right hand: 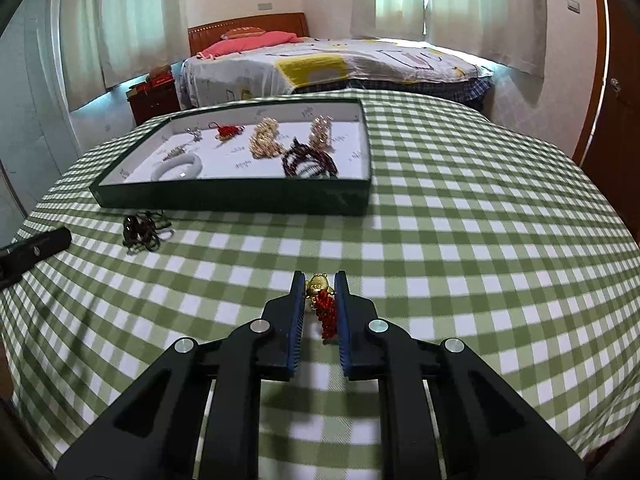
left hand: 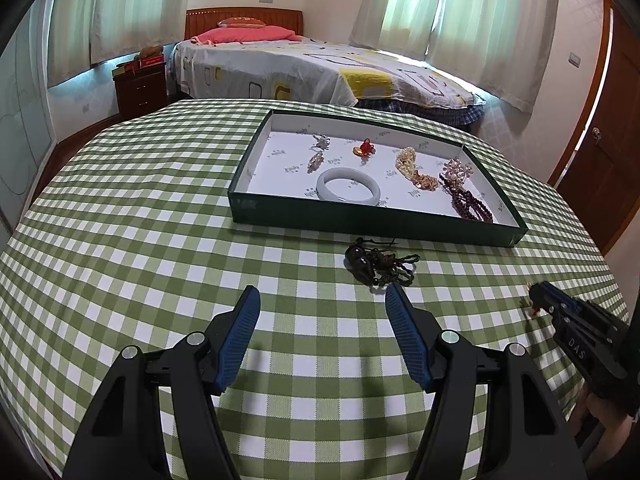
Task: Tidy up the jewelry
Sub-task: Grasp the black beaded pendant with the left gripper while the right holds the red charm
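Observation:
A dark green tray (left hand: 360, 222) (right hand: 224, 200) with a white floor sits on the checked table. It holds a white bangle (left hand: 348, 190) (right hand: 178, 168), a pearl and gold strand (left hand: 416, 172) (right hand: 264, 142), dark red beads (left hand: 470, 204) (right hand: 308, 162), a red charm (left hand: 365, 148) (right hand: 226, 131) and silver pieces (left hand: 318, 152). A dark pendant on a green cord (left hand: 378, 265) (right hand: 146, 230) lies in front of the tray, just beyond my open left gripper (left hand: 322, 298). My right gripper (right hand: 318, 280) (left hand: 534, 294) is shut on a gold charm with a red tassel (right hand: 320, 298).
The green and white checked tablecloth (left hand: 160, 200) (right hand: 480, 220) covers the table. A bed (left hand: 300, 60), a dark nightstand (left hand: 140, 88) and a brown door (left hand: 600, 140) stand beyond the table's far edge.

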Action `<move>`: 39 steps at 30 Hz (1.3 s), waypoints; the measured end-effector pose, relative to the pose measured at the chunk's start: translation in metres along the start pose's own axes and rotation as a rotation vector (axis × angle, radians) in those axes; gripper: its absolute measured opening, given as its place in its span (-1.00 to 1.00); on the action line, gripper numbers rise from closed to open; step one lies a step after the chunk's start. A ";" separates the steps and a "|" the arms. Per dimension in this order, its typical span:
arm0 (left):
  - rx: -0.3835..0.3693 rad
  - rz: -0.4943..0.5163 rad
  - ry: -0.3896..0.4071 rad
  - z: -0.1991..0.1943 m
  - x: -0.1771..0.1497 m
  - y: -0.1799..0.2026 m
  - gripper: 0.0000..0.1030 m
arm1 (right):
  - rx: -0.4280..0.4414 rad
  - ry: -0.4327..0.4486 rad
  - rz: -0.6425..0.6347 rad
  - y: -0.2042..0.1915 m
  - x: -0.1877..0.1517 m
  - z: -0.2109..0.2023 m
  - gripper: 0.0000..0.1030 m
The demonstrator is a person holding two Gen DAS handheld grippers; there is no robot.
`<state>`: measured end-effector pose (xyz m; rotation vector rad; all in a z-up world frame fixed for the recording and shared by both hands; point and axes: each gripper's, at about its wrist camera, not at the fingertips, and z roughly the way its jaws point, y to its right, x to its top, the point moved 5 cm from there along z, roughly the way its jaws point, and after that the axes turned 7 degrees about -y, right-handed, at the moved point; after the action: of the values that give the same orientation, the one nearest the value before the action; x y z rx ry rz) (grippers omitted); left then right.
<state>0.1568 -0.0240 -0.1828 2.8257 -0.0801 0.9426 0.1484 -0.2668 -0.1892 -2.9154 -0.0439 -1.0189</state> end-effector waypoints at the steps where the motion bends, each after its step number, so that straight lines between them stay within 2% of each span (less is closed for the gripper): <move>1: 0.000 0.003 -0.001 0.001 0.000 0.001 0.23 | 0.004 0.002 -0.003 -0.002 0.003 0.001 -0.71; 11: 0.002 -0.002 -0.007 0.004 0.002 -0.001 0.23 | 0.026 -0.034 -0.019 -0.013 0.012 0.020 -0.71; 22: -0.005 0.017 0.002 0.009 0.010 0.007 0.23 | 0.025 -0.017 -0.028 -0.017 0.015 0.016 -0.71; 29: -0.007 0.033 -0.018 0.027 0.018 0.016 0.23 | 0.033 -0.010 -0.026 -0.016 0.019 0.016 -0.71; 32: -0.003 0.042 -0.037 0.037 0.021 0.018 0.18 | 0.035 -0.010 -0.024 -0.015 0.020 0.016 -0.71; 39: -0.007 0.047 -0.086 0.058 0.023 0.021 -0.06 | 0.044 -0.018 -0.017 -0.016 0.019 0.017 -0.71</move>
<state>0.2075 -0.0543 -0.2117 2.8692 -0.1610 0.8283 0.1732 -0.2501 -0.1898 -2.8900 -0.0912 -0.9816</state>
